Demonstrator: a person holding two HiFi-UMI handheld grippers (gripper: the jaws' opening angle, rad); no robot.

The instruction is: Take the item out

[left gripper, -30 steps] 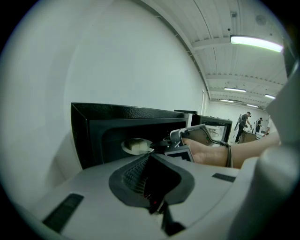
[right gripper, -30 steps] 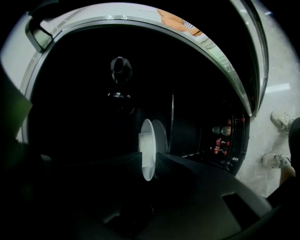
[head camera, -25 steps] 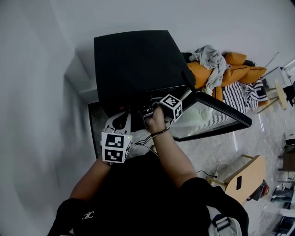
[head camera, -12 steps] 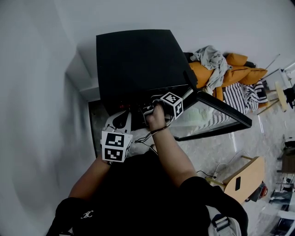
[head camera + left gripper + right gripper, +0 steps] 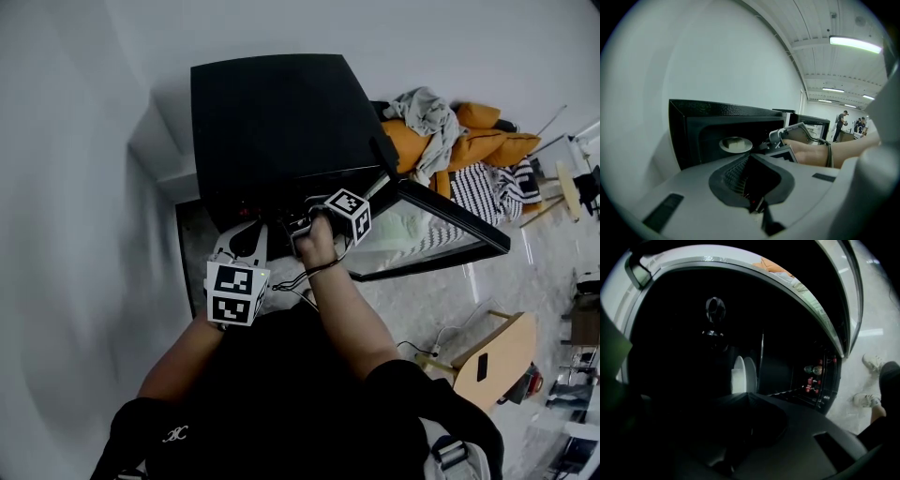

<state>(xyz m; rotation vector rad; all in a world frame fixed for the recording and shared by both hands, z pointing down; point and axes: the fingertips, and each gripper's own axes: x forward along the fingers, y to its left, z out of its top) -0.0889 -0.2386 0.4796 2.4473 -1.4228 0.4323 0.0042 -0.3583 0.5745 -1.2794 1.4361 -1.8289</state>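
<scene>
A black microwave [image 5: 272, 122] stands with its door [image 5: 450, 220] swung open to the right. Inside it lies a white plate [image 5: 725, 146] with a pale block of food [image 5: 735, 142] on it. My right gripper [image 5: 298, 225] reaches into the cavity. In the right gripper view its jaws [image 5: 743, 393] are closed on the near rim of the plate [image 5: 739, 373]. The left gripper view shows the right gripper [image 5: 765, 146] at the plate's right edge. My left gripper [image 5: 246, 246] hangs outside, in front of the microwave's left side, shut [image 5: 748, 155] and holding nothing.
A pile of clothes and orange cushions [image 5: 450, 141] lies behind the open door, with a striped cloth [image 5: 483, 192] beside it. A wooden stool [image 5: 492, 361] stands at the lower right. A white wall runs along the left. People [image 5: 841, 123] stand far off.
Both grippers stay where they were, the right one at the microwave's mouth. Only the head view has shifted slightly.
</scene>
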